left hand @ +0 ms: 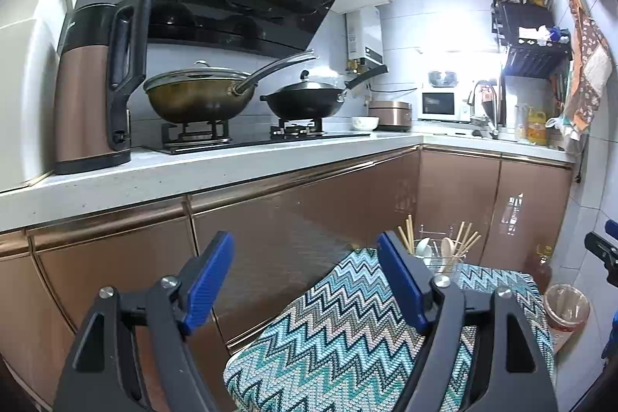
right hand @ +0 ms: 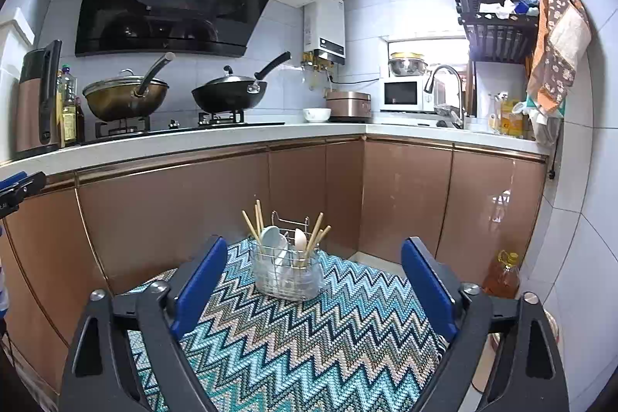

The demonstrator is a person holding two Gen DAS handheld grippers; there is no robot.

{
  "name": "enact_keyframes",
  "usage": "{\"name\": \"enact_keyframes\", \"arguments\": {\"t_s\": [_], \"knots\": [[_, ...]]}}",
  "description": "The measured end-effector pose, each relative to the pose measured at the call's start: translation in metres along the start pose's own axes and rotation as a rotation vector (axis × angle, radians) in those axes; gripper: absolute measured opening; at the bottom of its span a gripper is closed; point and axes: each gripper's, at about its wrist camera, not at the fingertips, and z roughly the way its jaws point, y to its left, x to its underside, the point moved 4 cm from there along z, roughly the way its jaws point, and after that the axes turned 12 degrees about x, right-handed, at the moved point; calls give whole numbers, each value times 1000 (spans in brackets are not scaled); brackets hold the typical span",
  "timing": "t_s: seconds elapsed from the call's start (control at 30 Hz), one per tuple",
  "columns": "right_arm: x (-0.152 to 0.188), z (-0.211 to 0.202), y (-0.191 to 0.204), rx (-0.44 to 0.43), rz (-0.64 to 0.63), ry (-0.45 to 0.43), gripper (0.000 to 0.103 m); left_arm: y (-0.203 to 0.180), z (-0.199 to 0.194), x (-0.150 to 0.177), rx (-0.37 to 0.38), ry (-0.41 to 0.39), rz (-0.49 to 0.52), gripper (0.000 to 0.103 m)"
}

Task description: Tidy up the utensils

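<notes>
Your left gripper (left hand: 305,280) and right gripper (right hand: 313,286) both gape wide, empty, short of the wire utensil caddy (right hand: 286,271) holding chopsticks (right hand: 253,224) and spoons (right hand: 270,238).

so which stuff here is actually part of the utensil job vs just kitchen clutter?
Job:
- wire utensil caddy on the zigzag cloth
- chopsticks
- spoons
- left gripper and right gripper, both open and empty

Clutter:
- two woks
- kettle
- microwave
- oil bottle on the floor
</notes>
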Motion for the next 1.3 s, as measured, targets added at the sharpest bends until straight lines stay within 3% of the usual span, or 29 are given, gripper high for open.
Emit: {"name": "enact_keyframes", "arguments": {"t_s": [0.27, 0.8, 1.3], "knots": [[7, 5, -1, 31, -4, 18, 102, 4, 1, 9, -10, -7, -29, 77], [18, 15, 6, 40, -29, 35, 103, 8, 7, 22, -1, 2, -43, 77], [23, 25, 9, 45, -47, 43, 103, 11, 18, 28, -68, 22, -41, 82]]}}
